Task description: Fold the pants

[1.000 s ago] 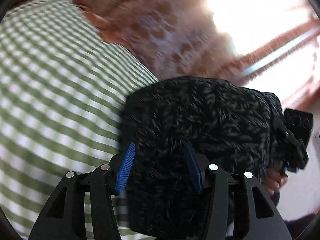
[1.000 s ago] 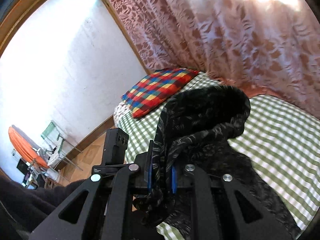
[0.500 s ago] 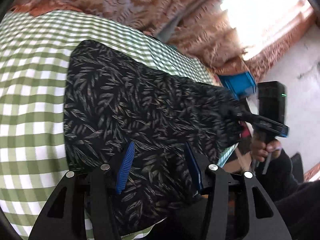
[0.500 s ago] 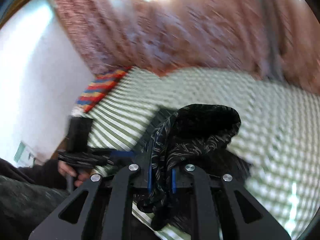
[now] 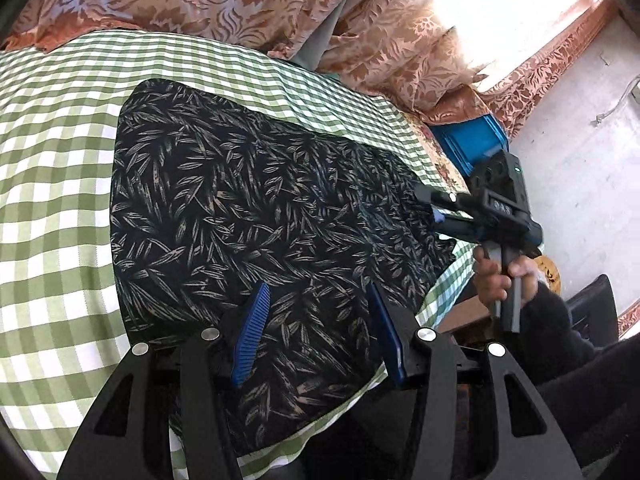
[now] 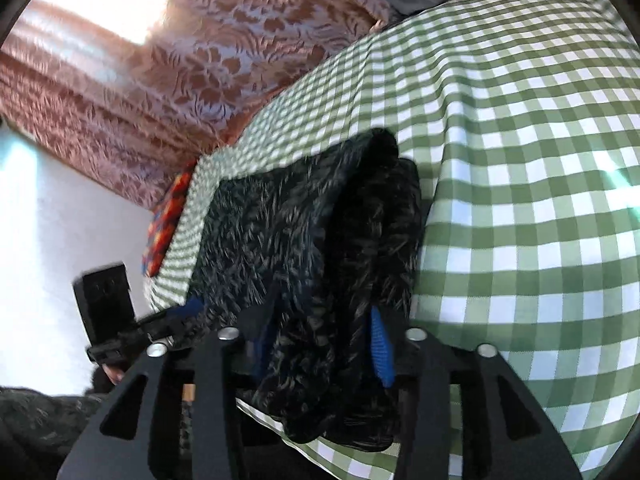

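Lying flat on the bed [image 5: 52, 184], the pants [image 5: 248, 208] are dark with small pale leaves. The bed has a green and white checked sheet. The left gripper [image 5: 320, 332] hangs over the near edge of the pants, and its jaws are spread with nothing pinched. The right gripper [image 6: 320, 340] is at the other end, where the cloth is bunched up in a thick fold. Its jaws are opening, and that bunch of pants sits between them. A hand [image 5: 500, 280] in a dark sleeve holds the right gripper. Behind the bed hang curtains [image 5: 180, 4] with a leaf pattern. A blue box [image 5: 468, 140] sits near them.
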